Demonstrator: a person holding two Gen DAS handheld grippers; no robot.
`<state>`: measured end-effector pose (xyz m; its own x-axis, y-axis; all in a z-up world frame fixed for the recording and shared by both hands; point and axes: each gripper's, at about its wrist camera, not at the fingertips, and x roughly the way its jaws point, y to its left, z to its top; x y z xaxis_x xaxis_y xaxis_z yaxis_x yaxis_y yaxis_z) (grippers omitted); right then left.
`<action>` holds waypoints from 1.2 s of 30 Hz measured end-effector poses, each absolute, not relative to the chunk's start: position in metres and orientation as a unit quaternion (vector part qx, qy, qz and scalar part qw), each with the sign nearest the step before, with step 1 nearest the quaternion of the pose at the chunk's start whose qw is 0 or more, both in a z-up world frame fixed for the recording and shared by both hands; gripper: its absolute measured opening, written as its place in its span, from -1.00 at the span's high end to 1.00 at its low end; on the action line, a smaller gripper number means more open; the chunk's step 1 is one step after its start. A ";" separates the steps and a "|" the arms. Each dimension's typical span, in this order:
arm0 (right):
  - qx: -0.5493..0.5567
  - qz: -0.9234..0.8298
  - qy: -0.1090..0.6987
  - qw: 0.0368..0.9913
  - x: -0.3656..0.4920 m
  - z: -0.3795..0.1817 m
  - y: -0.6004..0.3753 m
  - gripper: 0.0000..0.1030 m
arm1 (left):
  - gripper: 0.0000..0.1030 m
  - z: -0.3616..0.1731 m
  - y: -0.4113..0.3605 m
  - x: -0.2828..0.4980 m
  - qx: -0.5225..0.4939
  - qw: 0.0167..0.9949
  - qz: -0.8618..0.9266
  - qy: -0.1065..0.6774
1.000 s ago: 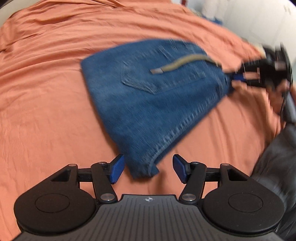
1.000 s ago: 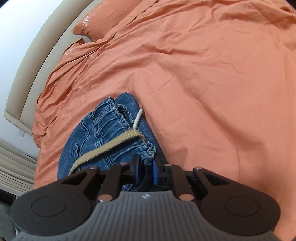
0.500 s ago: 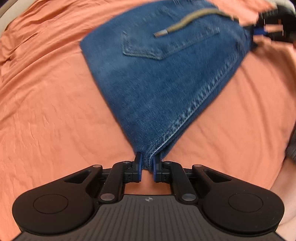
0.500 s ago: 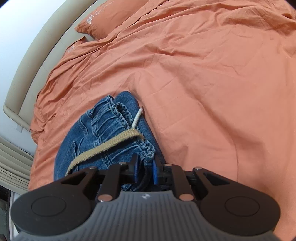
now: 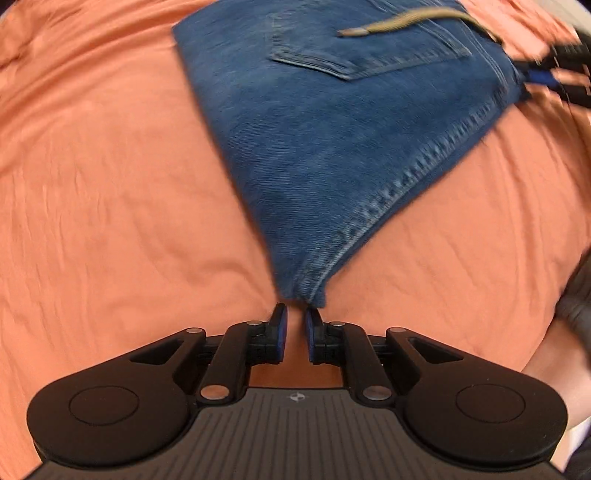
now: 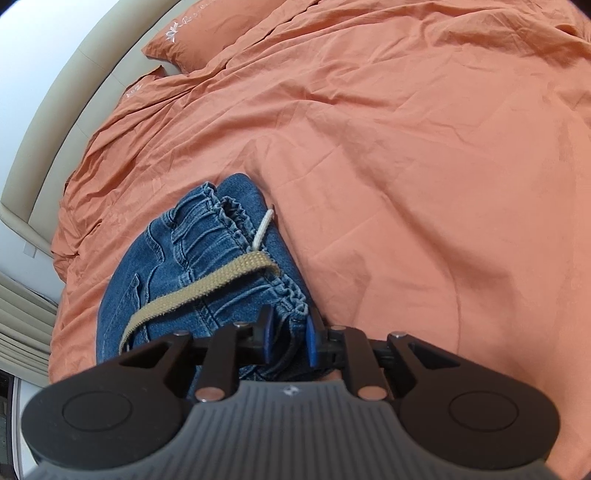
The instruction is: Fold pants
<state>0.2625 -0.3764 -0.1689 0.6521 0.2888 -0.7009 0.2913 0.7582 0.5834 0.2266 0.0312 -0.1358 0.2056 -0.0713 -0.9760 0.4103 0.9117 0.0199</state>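
Note:
Folded blue denim pants (image 5: 332, 140) lie on the orange bed sheet (image 5: 110, 184), back pocket up, with a tan drawstring (image 5: 399, 22) across the top. My left gripper (image 5: 294, 317) sits just below the pants' near corner, jaws slightly apart, holding nothing. My right gripper (image 6: 288, 332) is at the elastic waistband (image 6: 236, 236), jaws a little apart with denim between them. The right gripper also shows blurred in the left wrist view (image 5: 554, 70) at the pants' far right corner.
The orange sheet (image 6: 406, 166) covers the whole bed, with a pillow (image 6: 207, 40) near the beige headboard (image 6: 66, 92). A dark garment or sleeve (image 5: 576, 295) sits at the right edge of the left wrist view.
My left gripper was shut on the pants' near corner and has now let go and drawn back slightly. My right gripper's jaws have widened a little around the waistband.

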 end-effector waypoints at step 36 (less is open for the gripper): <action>0.281 0.057 0.378 0.880 0.298 -0.142 -0.375 -0.31 | -0.12 -0.114 0.094 0.308 -0.139 0.870 -0.064 0.468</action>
